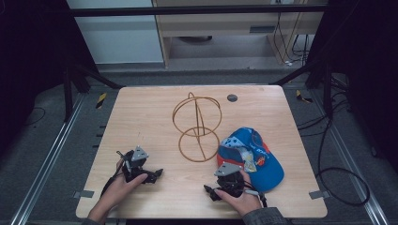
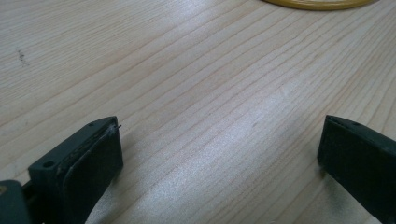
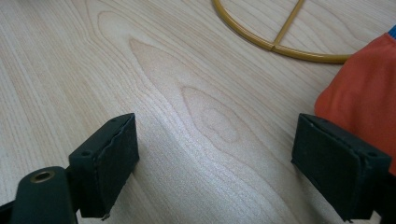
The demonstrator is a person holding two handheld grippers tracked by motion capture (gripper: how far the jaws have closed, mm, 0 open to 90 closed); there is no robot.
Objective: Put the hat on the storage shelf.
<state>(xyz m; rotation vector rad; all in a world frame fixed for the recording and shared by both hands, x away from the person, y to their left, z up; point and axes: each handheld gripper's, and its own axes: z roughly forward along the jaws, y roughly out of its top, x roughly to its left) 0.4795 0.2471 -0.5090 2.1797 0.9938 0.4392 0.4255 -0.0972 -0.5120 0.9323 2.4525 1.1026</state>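
Down at the near edge of the wood table [image 1: 141, 117], two hands hold the tools. The left gripper [image 1: 158, 173] sits low on the table at the left w/ its jaws wide apart, nothing between them but bare wood. The right gripper [image 1: 209, 192] is low too, near the front edge, jaws also wide apart & empty. Its right-side jaw is just beside the orange brim of the cap [image 1: 251, 157]; can't tell if it touches. The cap is blue w/ an orange brim & a small picture on the front, lying at the right side of the table, right behind the right hand [image 1: 241, 201]. A bit farther back, in the middle, stands the gold wire stand [image 1: 197, 126], made of thin rings. Its flat bottom ring lies on the table, close to the cap's left side. Far back there's a small dark round spot [image 1: 232, 98] in the tabletop.
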